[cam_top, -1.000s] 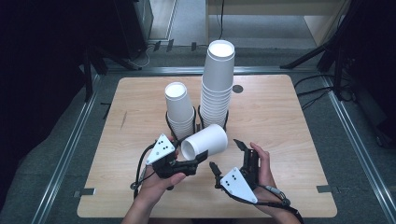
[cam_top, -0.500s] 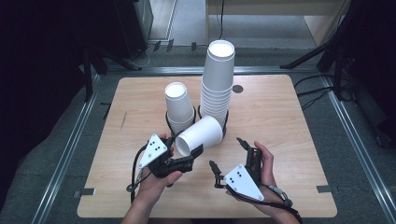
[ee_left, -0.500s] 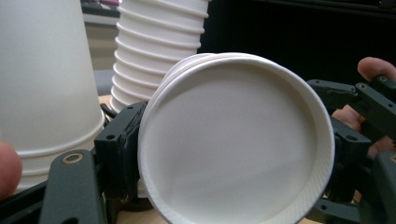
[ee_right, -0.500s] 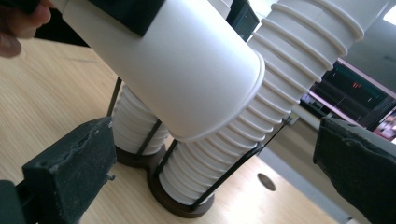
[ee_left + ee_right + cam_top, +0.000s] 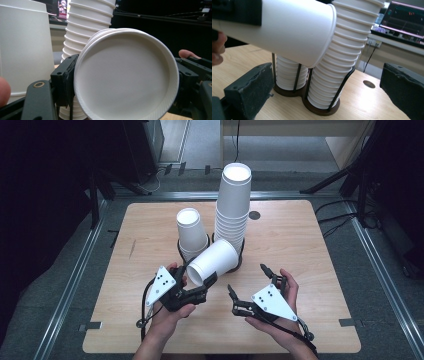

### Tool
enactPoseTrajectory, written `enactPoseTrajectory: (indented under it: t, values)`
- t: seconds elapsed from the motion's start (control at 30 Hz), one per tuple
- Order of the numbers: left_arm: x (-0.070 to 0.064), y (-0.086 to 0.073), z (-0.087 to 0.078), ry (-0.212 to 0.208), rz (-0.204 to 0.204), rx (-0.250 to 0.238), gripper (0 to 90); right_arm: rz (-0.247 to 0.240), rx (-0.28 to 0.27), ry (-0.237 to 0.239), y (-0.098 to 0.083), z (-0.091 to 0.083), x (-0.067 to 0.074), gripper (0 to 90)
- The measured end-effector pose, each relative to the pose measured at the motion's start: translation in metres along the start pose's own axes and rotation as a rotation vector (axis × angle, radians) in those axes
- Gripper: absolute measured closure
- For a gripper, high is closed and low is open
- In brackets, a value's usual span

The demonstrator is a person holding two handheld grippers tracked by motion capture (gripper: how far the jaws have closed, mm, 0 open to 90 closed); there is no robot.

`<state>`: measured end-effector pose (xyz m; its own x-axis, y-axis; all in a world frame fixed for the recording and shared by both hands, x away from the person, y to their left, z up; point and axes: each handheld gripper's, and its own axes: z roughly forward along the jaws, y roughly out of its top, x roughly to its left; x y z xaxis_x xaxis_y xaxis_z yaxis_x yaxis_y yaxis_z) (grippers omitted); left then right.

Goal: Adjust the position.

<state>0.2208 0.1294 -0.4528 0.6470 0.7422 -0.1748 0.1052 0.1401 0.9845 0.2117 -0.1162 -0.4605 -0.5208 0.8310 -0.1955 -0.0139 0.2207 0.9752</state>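
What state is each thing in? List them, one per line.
Held cup: tilted on its side, gripped near the base.
Left tongs: shut on the held cup.
Right tongs: open, nothing between them.
Tall stack: upright in the holder.
Short stack: upright in the holder.
Holder: standing on the table.

held cup point(image 5: 214, 263) tilted closer to tall stack point(image 5: 233, 205), right claw point(image 5: 247, 286) shifted slightly

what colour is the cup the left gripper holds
Plain white, inside and out; the cup shows best in the left gripper view.
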Motion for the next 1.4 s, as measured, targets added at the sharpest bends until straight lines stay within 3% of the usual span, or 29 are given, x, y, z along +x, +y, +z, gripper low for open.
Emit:
enactPoseTrajectory:
  t: [0.13, 0.23, 0.3, 0.47, 0.5, 0.53, 0.57, 0.73, 0.83, 0.87, 0.9, 0.97, 1.0, 1.03, 1.1, 1.13, 1.17, 1.2, 1.23, 1.27, 1.3, 1.33, 1.37, 1.4]
  values:
    - [-0.001, -0.001, 0.001, -0.006, -0.001, -0.016, 23.4, 0.058, 0.002, 0.004, 0.0, 0.0, -0.001, 0.0]
    - [-0.004, -0.003, 0.002, -0.002, 0.008, -0.021, 23.4, 0.137, 0.002, 0.01, 0.002, 0.0, -0.002, 0.0]
    - [-0.005, -0.005, 0.004, -0.013, -0.019, -0.028, 23.4, 0.164, 0.0, 0.006, 0.003, -0.001, -0.002, 0.0]
    - [-0.006, -0.007, 0.005, -0.009, -0.022, -0.033, 23.4, 0.225, -0.013, -0.001, 0.008, -0.004, -0.003, 0.0]
    - [-0.007, -0.009, 0.006, -0.011, -0.028, -0.045, 23.4, 0.27, -0.018, 0.002, 0.01, -0.005, -0.004, 0.0]
    - [-0.007, -0.009, 0.006, -0.011, -0.028, -0.045, 23.5, 0.27, -0.018, 0.002, 0.01, -0.005, -0.004, 0.0]
    - [-0.009, -0.01, 0.006, -0.009, -0.018, -0.05, 23.5, 0.317, -0.013, 0.009, 0.011, -0.006, -0.004, 0.0]
    - [-0.011, -0.012, 0.006, 0.001, -0.018, -0.053, 24.1, 0.382, -0.002, 0.02, 0.013, -0.007, -0.002, 0.0]
    - [-0.013, -0.013, 0.006, 0.0, -0.004, -0.056, 24.3, 0.478, 0.021, 0.044, 0.014, -0.008, 0.0, 0.0]
    - [-0.013, -0.013, 0.006, 0.0, -0.004, -0.056, 24.3, 0.478, 0.021, 0.044, 0.014, -0.008, 0.0, 0.0]
    - [-0.014, -0.013, 0.006, 0.004, 0.003, -0.062, 24.4, 0.545, 0.036, 0.057, 0.015, -0.01, 0.0, 0.0]
    - [-0.014, -0.013, 0.006, -0.005, 0.0, -0.074, 24.6, 0.623, 0.046, 0.084, 0.015, -0.011, -0.001, 0.0]
    - [-0.014, -0.013, 0.006, -0.005, 0.0, -0.074, 24.6, 0.623, 0.046, 0.084, 0.015, -0.011, -0.001, 0.0]
    - [-0.015, -0.013, 0.006, -0.012, 0.006, -0.076, 24.6, 0.703, 0.05, 0.117, 0.016, -0.012, -0.003, 0.0]
    - [-0.016, -0.014, 0.007, -0.015, 0.004, -0.074, 24.6, 0.787, 0.05, 0.149, 0.016, -0.013, -0.006, 0.0]
    - [-0.017, -0.014, 0.007, -0.014, 0.008, -0.07, 24.6, 0.787, 0.05, 0.149, 0.016, -0.013, -0.006, 0.0]
    - [-0.018, -0.016, 0.008, -0.014, 0.012, -0.067, 24.6, 0.872, 0.049, 0.176, 0.015, -0.014, -0.01, 0.0]
    - [-0.018, -0.016, 0.008, -0.014, 0.012, -0.067, 24.6, 0.872, 0.049, 0.176, 0.015, -0.014, -0.01, 0.0]
    - [-0.021, -0.017, 0.009, -0.022, 0.011, -0.065, 24.6, 0.965, 0.054, 0.199, 0.013, -0.014, -0.014, 0.0]
    - [-0.021, -0.017, 0.009, -0.022, 0.011, -0.065, 24.7, 0.965, 0.054, 0.199, 0.013, -0.014, -0.014, 0.0]
    - [-0.023, -0.018, 0.01, -0.023, 0.021, -0.062, 24.7, 1.059, 0.064, 0.228, 0.009, -0.014, -0.018, 0.0]
    - [-0.023, -0.018, 0.01, -0.023, 0.021, -0.062, 24.6, 1.059, 0.064, 0.228, 0.009, -0.014, -0.018, 0.0]
    - [-0.026, -0.019, 0.011, -0.032, 0.021, -0.06, 24.6, 1.152, 0.071, 0.253, 0.005, -0.014, -0.023, 0.0]
    - [-0.026, -0.019, 0.011, -0.032, 0.021, -0.06, 24.6, 1.152, 0.071, 0.253, 0.005, -0.014, -0.023, 0.0]
